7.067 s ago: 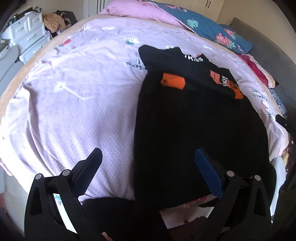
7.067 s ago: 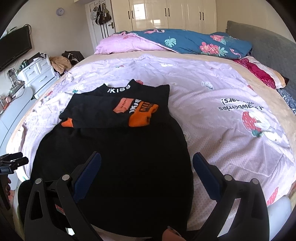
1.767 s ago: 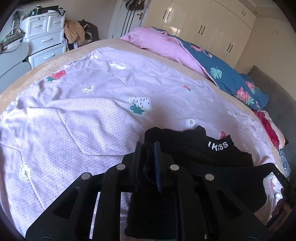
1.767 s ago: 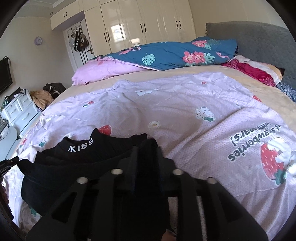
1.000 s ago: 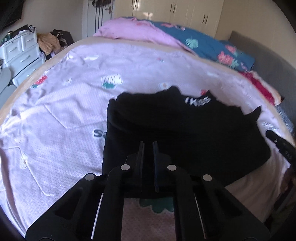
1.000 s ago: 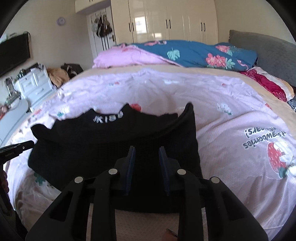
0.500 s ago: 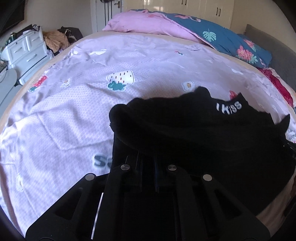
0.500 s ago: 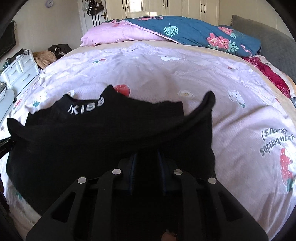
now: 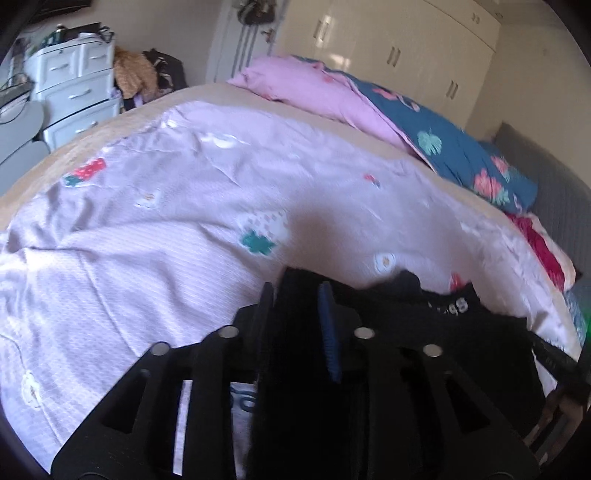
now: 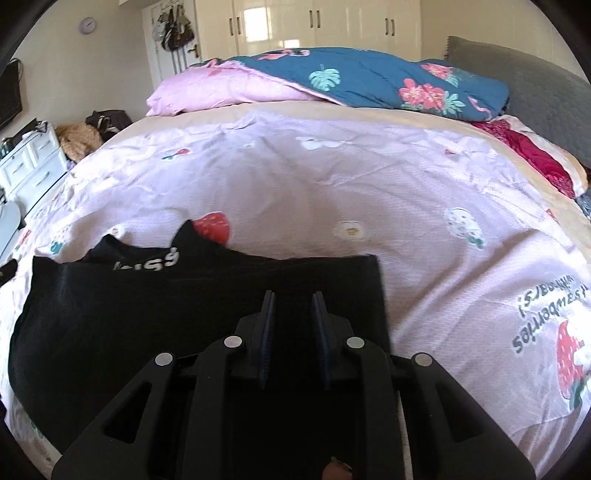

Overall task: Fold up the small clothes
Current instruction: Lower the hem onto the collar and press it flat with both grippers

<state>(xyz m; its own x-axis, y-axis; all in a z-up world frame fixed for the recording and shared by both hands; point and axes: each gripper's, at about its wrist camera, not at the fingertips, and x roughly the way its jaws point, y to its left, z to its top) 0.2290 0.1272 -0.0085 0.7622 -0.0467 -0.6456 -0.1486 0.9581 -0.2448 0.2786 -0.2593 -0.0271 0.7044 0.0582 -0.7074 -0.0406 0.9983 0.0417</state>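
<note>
A black garment (image 10: 147,314) with white lettering at the collar lies folded over on the lilac bedspread (image 10: 332,192). In the right wrist view my right gripper (image 10: 293,299) sits over the garment's far right corner, its jaws a narrow gap apart with black cloth beneath; whether it pinches cloth is unclear. In the left wrist view my left gripper (image 9: 297,291) is shut on a fold of the black garment (image 9: 443,332) at its far left corner, held near the bedspread (image 9: 184,206).
A pink and blue floral duvet (image 10: 332,81) is piled at the head of the bed. Red bedding (image 10: 524,155) and a grey headboard (image 10: 517,74) are at right. White drawers (image 9: 74,92) stand left of the bed. Wardrobes (image 10: 314,22) line the far wall.
Both grippers carried the garment's lower edge forward toward the collar and lowered it. The folded edge now lies flat near the lettering. The right jaws have parted slightly.
</note>
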